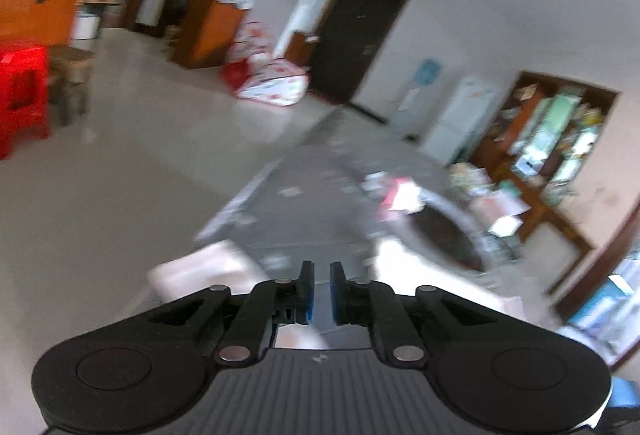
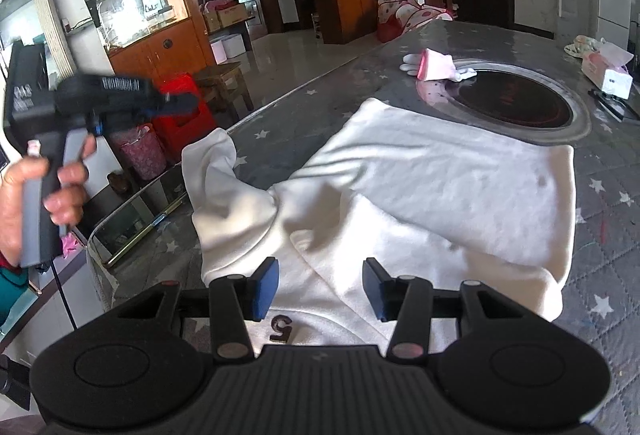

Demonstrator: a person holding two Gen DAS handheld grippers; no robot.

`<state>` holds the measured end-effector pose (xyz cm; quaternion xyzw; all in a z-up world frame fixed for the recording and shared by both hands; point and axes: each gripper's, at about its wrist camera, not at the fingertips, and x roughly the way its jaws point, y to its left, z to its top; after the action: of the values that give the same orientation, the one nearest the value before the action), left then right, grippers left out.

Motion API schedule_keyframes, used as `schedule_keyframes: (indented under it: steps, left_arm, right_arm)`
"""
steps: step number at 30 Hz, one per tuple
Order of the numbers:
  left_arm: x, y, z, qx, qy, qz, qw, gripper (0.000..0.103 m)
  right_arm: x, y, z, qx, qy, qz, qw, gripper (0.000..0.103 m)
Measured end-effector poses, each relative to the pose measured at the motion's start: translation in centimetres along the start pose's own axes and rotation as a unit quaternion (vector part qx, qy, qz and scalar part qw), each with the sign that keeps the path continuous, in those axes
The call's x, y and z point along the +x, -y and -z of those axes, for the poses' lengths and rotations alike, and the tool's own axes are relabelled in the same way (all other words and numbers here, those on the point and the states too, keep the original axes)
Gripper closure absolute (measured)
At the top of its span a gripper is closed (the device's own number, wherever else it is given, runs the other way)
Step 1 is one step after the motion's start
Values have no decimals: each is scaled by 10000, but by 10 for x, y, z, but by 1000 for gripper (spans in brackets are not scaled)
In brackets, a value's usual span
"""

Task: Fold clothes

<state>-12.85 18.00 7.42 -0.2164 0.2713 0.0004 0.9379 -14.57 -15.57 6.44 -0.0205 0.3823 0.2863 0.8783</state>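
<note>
A cluttered living room with wooden cabinets and a pale tiled floor surrounds a grey, star-patterned surface [image 2: 608, 243] with a round dark cooktop [image 2: 516, 103] set into it. A white garment [image 2: 440, 191] lies spread across the near half of the surface, one sleeve [image 2: 212, 163] bunched at its left edge, part of the cloth lapped diagonally over the rest, and a dark numeral 5 [image 2: 281, 329] showing near the front hem. The right tongs [image 2: 320, 287] hang just above this near hem, jaws wide apart and empty. The left tongs [image 1: 322, 289] are raised off to the left, in a person's hand [image 2: 44, 191]; their view is motion-blurred, the jaws stand close together with a narrow gap, and nothing shows between them. The cloth appears soft, light and limp: it will likely sag and crease when lifted, so a hold at a hem corner or a sleeve end, pinching a single layer, should control it best. The lapped layer fits either a partly made fold or a garment merely dropped that way. A pink-and-white glove [image 2: 438, 66] and a tissue pack [image 2: 606, 69] lie farther back.
</note>
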Motion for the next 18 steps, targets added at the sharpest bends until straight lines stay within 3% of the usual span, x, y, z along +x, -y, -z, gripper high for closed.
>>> schedule_keyframes:
  steps: [5, 10, 17, 18]
  left_arm:
    - [16, -35, 15, -29, -135, -895, 9959, 70]
    - [36, -53, 15, -159, -199, -1218, 9922, 61]
    - [52, -61, 9, -328, -225, -1186, 9921, 63]
    - [53, -61, 8, -336, -222, -1169, 9923, 71]
  right_arm:
    - [8, -7, -4, -79, -59, -69, 9999, 56]
    - [15, -14, -8, -141, -112, -142, 9997, 56]
    - [21, -13, -7, -108, -192, -113, 9997, 56]
    - [21, -13, -7, -103, -201, -108, 9997, 56]
